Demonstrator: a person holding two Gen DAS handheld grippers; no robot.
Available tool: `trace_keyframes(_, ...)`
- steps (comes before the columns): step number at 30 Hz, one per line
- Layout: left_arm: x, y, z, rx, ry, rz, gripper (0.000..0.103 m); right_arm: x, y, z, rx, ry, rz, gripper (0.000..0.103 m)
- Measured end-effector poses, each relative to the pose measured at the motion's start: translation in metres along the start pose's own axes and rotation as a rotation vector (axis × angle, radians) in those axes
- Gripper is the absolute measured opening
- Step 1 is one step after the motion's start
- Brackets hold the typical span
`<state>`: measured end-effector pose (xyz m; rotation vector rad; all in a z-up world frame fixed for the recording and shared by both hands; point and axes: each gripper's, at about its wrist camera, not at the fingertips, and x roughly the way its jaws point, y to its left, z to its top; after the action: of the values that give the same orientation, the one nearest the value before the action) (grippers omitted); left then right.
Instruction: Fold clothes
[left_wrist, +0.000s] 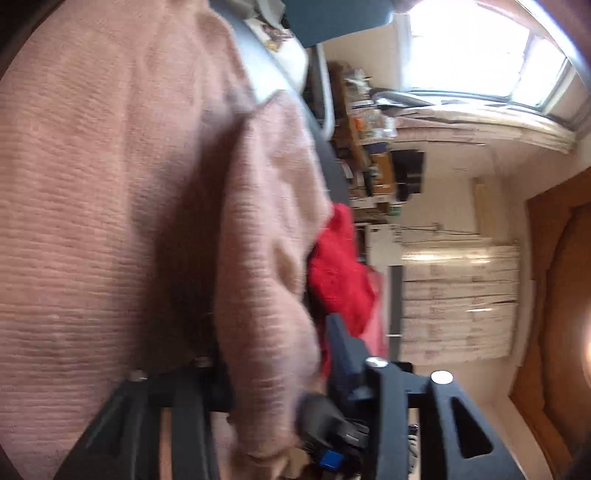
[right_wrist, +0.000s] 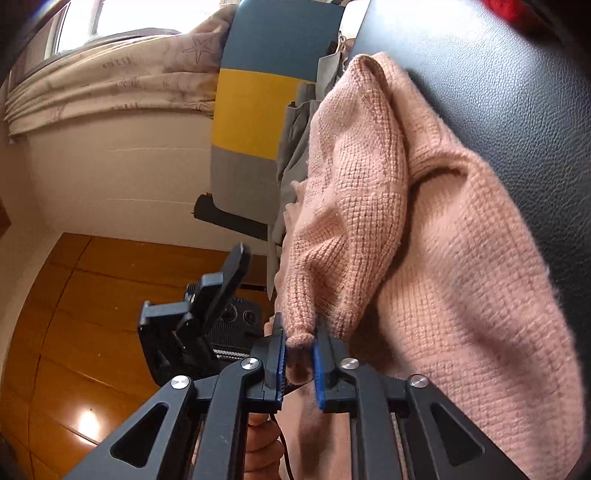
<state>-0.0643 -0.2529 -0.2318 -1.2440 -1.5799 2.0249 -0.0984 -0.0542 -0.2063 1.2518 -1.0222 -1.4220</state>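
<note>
I am pinching the pink sweater (right_wrist: 424, 221) cuff in the right gripper (right_wrist: 299, 363), lower centre, over the black leather surface (right_wrist: 517, 92); the left gripper (left_wrist: 273, 373) is clamping its sleeve; I am keeping tension even while folding

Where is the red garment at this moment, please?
In the left wrist view the red garment lies right of centre, against the far edge of the pink sweater, just beyond the left gripper.
</note>
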Motion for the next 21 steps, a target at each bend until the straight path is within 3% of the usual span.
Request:
trace_keyframes(1, -0.002, 0.002, 0.0, 0.009, -0.002, 0.026, 0.022, 0.0, -0.001, -0.002, 0.004, 0.014, 0.008, 0.021)
trace_keyframes(2, -0.005, 0.004, 0.001, 0.019, -0.008, 0.054, 0.022, -0.002, -0.002, -0.004, 0.007, 0.022, 0.003, 0.04)
trace_keyframes(3, -0.01, 0.005, 0.001, 0.029, -0.01, 0.076, 0.022, -0.005, -0.003, -0.007, 0.004, 0.027, 0.007, 0.052)
trace_keyframes(4, -0.015, 0.005, 0.001, 0.043, -0.009, 0.087, 0.021, -0.009, -0.003, -0.011, -0.004, 0.03, 0.021, 0.057)
trace_keyframes(9, -0.052, -0.001, 0.003, 0.117, -0.001, 0.098, 0.019, -0.021, -0.001, -0.022, -0.047, 0.029, 0.042, 0.06)
trace_keyframes(11, -0.075, -0.008, 0.003, 0.156, -0.004, 0.101, 0.019, -0.018, 0.003, -0.024, -0.092, 0.04, -0.005, 0.06)
trace_keyframes(15, -0.136, -0.021, 0.001, 0.243, -0.041, 0.12, 0.008, -0.006, 0.016, -0.03, -0.211, 0.074, -0.13, 0.059)
trace_keyframes(18, -0.173, -0.023, 0.002, 0.293, -0.079, 0.214, 0.008, 0.002, 0.022, -0.037, -0.276, 0.092, -0.201, 0.06)
trace_keyframes(20, -0.187, -0.009, 0.004, 0.263, -0.088, 0.288, 0.02, 0.004, 0.024, -0.034, -0.275, 0.09, -0.219, 0.061)
trace_keyframes(21, -0.192, 0.002, 0.003, 0.222, -0.089, 0.283, 0.027, 0.004, 0.023, -0.034, -0.268, 0.086, -0.223, 0.062)
